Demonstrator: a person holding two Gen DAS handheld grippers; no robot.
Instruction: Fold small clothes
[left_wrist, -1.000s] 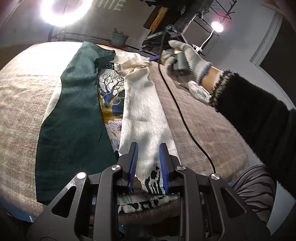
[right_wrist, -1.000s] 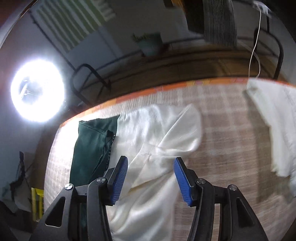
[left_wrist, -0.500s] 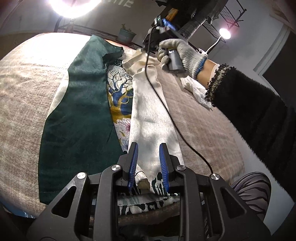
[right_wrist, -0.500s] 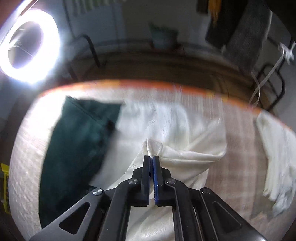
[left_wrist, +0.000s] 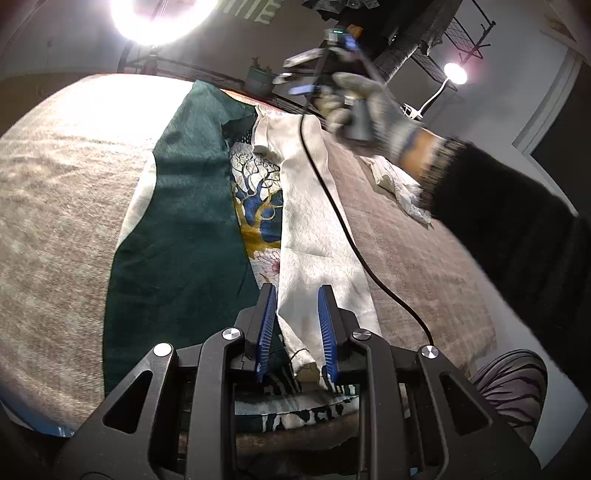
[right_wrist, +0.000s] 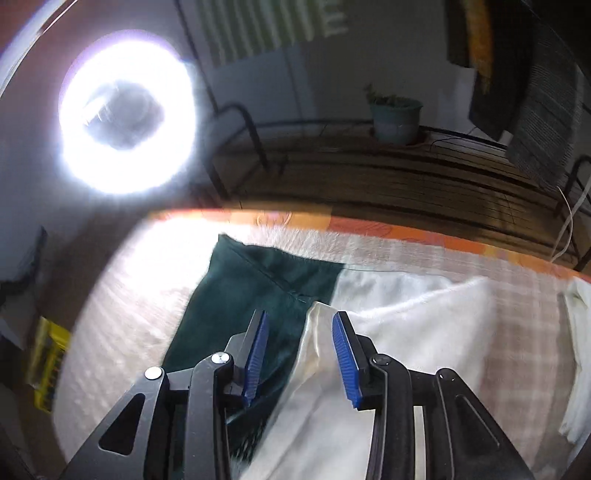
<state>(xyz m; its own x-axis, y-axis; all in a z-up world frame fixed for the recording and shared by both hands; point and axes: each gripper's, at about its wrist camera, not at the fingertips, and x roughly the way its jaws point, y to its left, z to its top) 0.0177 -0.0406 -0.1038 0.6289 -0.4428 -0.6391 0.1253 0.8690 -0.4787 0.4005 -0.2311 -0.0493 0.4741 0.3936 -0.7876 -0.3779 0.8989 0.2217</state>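
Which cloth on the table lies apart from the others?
The crumpled white cloth at the right, beyond the gloved hand; the green cloth, tree-print cloth and cream cloth overlap.

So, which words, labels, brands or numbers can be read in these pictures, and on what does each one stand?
None can be read.
Wall sign behind the ring light: pale letters, cut off and glared out, unreadable.
Same sign, right wrist view: blurred into stripes.
Yellow box: marks too blurred.
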